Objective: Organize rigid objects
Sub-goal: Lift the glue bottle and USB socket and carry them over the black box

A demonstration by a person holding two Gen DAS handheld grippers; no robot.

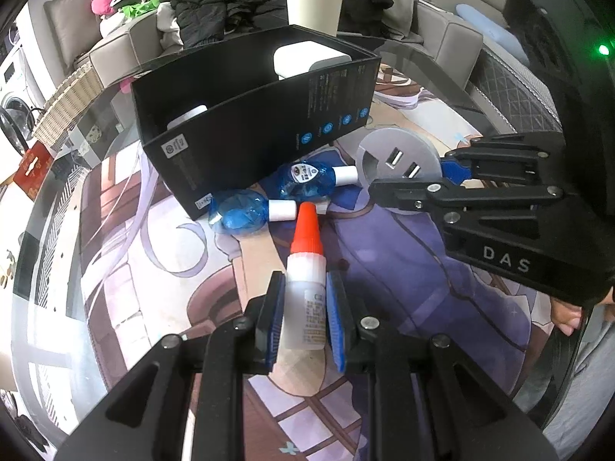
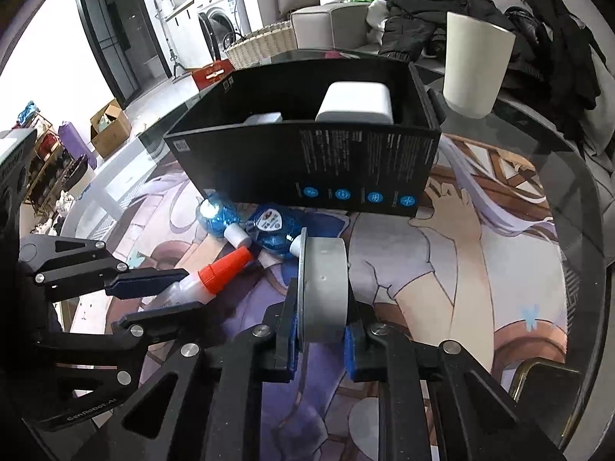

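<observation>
My left gripper (image 1: 305, 274) is shut on a small clear glue bottle with an orange cap (image 1: 306, 230), its tip pointing toward the black open box (image 1: 250, 130). To the right, my right gripper (image 1: 413, 176) is shut on a grey round USB hub (image 1: 398, 157). In the right wrist view the hub (image 2: 324, 269) stands on edge between the pads of the right gripper (image 2: 323, 299). The left gripper (image 2: 192, 290) holds the glue bottle (image 2: 223, 269) at the left. The box (image 2: 307, 161) holds a white block (image 2: 355, 101) and a smaller white item (image 2: 263, 118).
Two blue squeeze bottles with white caps (image 1: 307, 180) (image 1: 240, 211) lie against the box's near wall on a printed mat (image 1: 384, 269). A white cup (image 2: 474, 65) stands behind the box, on the right. Beyond the glass table's edge (image 2: 576, 161) a sofa holds dark clothes (image 2: 423, 11).
</observation>
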